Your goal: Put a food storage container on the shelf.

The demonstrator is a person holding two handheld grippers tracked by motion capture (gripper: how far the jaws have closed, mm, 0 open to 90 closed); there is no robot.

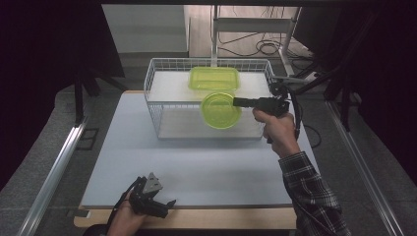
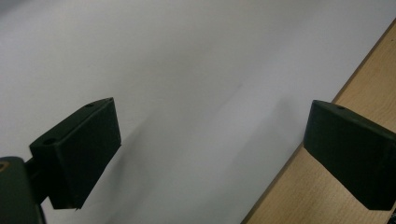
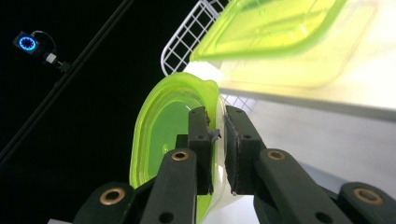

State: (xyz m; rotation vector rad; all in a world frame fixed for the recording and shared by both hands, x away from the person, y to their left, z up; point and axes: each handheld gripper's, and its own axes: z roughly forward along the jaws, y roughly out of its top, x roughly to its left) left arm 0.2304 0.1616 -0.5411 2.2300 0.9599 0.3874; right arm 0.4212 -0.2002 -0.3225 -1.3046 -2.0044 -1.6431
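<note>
A round container with a green lid [image 1: 220, 110] hangs tilted over the front part of the white wire basket [image 1: 156, 81]. My right gripper [image 1: 237, 102] is shut on its rim from the right; in the right gripper view the two jaws clamp the round container's [image 3: 161, 135] edge, with my right gripper [image 3: 217, 140] closed tight. A rectangular container with a green lid [image 1: 214, 78] lies at the back of the basket and fills the upper right as the rectangular container [image 3: 285, 42]. My left gripper [image 1: 158, 205] rests open at the table's near edge, left gripper [image 2: 210, 154] empty.
The grey table top [image 1: 196, 167] stretches between the basket and the wooden front edge [image 1: 221, 219]. A metal frame with cables [image 1: 255, 34] stands behind the table. Dark curtains flank both sides.
</note>
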